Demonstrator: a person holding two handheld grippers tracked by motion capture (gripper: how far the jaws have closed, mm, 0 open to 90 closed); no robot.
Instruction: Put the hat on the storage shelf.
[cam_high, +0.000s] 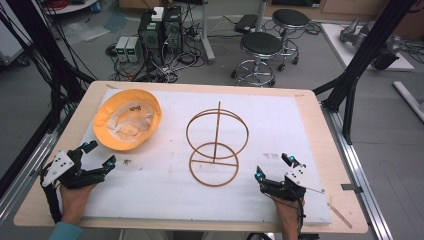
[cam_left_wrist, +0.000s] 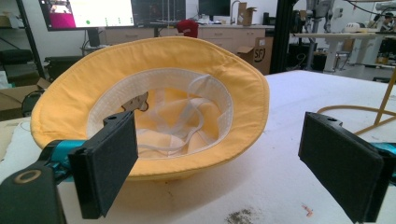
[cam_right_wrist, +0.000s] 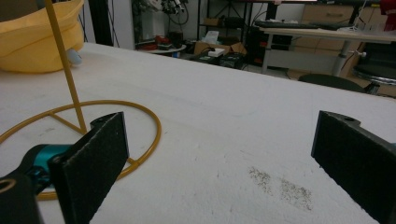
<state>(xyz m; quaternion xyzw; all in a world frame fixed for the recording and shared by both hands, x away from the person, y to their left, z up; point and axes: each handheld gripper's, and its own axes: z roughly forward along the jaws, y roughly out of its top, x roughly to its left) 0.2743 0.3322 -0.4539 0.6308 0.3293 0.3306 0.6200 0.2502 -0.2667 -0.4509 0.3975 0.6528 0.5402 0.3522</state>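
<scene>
Nothing looks begun: hat (cam_high: 127, 120) lies brim-up on the tabletop (cam_high: 280, 125) beside the bare stand (cam_high: 216, 145), untouched, both tools, left (cam_high: 97, 155) and right (cam_high: 274, 167), open and empty.

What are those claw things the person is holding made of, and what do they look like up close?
Each claw, left and right, has a black frame with two flat black jaws faced in rough dark padding, teal fittings near the jaw bases, and a pale grey three-cornered plate on top. A black cable trails from the right one. A teal sleeve covers the left arm.
</scene>
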